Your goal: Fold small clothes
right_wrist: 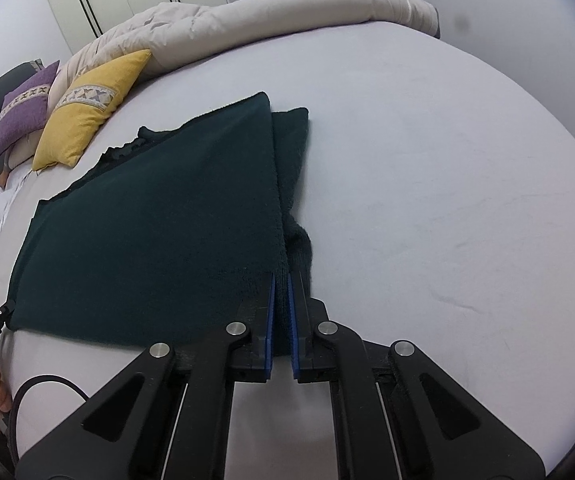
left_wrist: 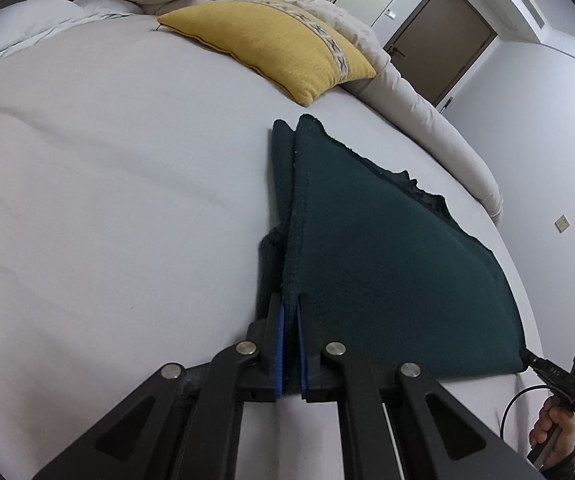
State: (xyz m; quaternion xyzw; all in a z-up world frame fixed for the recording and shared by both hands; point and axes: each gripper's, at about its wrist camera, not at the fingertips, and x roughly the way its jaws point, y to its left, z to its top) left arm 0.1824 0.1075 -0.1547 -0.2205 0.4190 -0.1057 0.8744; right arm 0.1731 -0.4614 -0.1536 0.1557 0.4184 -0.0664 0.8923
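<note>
Left wrist view: the left gripper [left_wrist: 290, 312] pinches the near left corner of the dark green garment [left_wrist: 387, 264], its blue pads clamped on the cloth edge. In the right wrist view the right gripper [right_wrist: 281, 292] is likewise closed on the opposite near corner. The garment lies on the white bed [left_wrist: 107, 200], in front of the yellow cushion [left_wrist: 279, 46] and well apart from it. It looks folded at least once, a layer showing beneath. Judging from this, another fold away from the near edge remains.
</note>
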